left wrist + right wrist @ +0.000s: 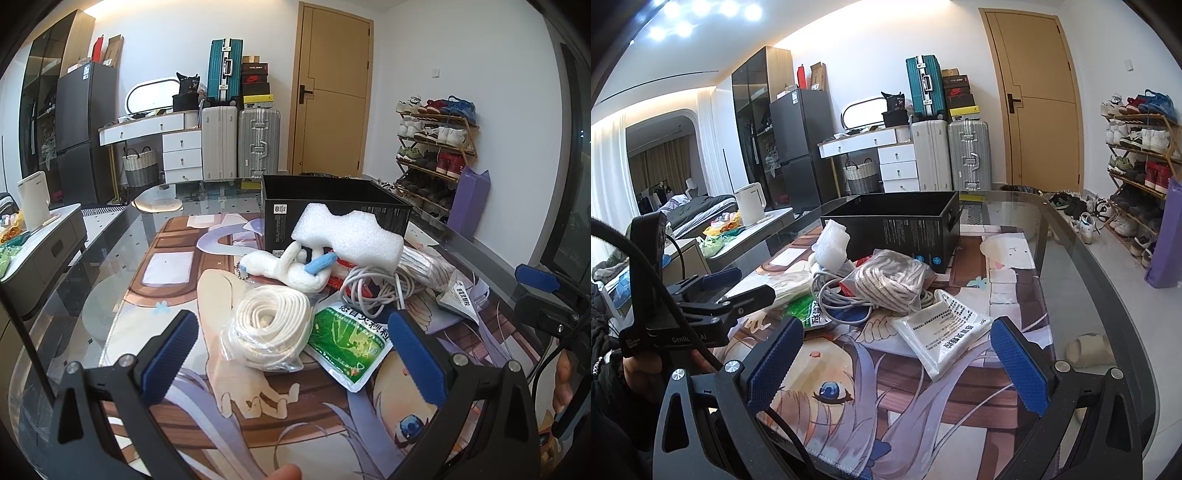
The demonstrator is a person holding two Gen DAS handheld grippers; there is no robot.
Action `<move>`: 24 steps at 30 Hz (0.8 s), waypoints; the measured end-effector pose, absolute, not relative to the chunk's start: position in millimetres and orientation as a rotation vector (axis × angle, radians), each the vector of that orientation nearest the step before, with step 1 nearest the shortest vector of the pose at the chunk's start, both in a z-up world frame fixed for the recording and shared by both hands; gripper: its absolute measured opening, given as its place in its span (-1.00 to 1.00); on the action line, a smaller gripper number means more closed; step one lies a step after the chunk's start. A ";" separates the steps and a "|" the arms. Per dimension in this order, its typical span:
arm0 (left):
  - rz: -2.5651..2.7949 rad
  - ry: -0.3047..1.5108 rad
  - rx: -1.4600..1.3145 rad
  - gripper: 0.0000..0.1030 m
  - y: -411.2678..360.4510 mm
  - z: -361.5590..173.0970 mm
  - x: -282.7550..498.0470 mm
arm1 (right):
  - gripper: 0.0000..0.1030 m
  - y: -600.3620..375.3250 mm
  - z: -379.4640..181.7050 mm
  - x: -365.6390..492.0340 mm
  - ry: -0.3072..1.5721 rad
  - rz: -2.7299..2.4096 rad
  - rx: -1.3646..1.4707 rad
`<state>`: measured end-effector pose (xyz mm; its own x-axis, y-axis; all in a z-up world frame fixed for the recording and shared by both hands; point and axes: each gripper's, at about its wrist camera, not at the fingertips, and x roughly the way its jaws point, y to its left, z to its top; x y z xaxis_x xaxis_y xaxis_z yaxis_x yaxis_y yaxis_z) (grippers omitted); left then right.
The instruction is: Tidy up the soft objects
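Glass table carries everything, with a printed mat across its middle; black box sits open-topped toward the far edge of the mat, probably the bin these soft things go into, so the pile is heaped just in front of it; white foam block leans on the box's front wall, on top of the heap; bagged white rope coil lies at the near side of the pile, closest to my left gripper; bagged striped cord is on the pile's right side, over a grey cable; green packet lies flat by the rope coil, partly under it; white packet lies flat near the mat's right edge, nearest my right gripper; small white plush with a blue part sits under the foam; nothing looks boxed yet.

Left gripper is spread wide and empty, low over the mat's near edge, aimed at the rope coil; right gripper likewise released, holding nothing, level and pointed at the white packet; both held back from the pile, touching nothing.
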<state>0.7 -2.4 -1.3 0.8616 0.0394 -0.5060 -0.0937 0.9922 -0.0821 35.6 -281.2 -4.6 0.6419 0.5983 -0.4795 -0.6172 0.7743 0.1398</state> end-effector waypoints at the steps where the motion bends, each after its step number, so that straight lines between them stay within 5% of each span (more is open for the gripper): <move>1: 0.068 0.530 -0.108 1.00 -2.5 -1.0 0.8 | 1.00 -280.7 -4.1 36.5 0.535 0.693 -0.041; 24: 0.062 0.583 -0.097 1.00 -2.2 3.8 10.9 | 1.00 -264.1 -18.7 66.2 0.664 0.651 -0.156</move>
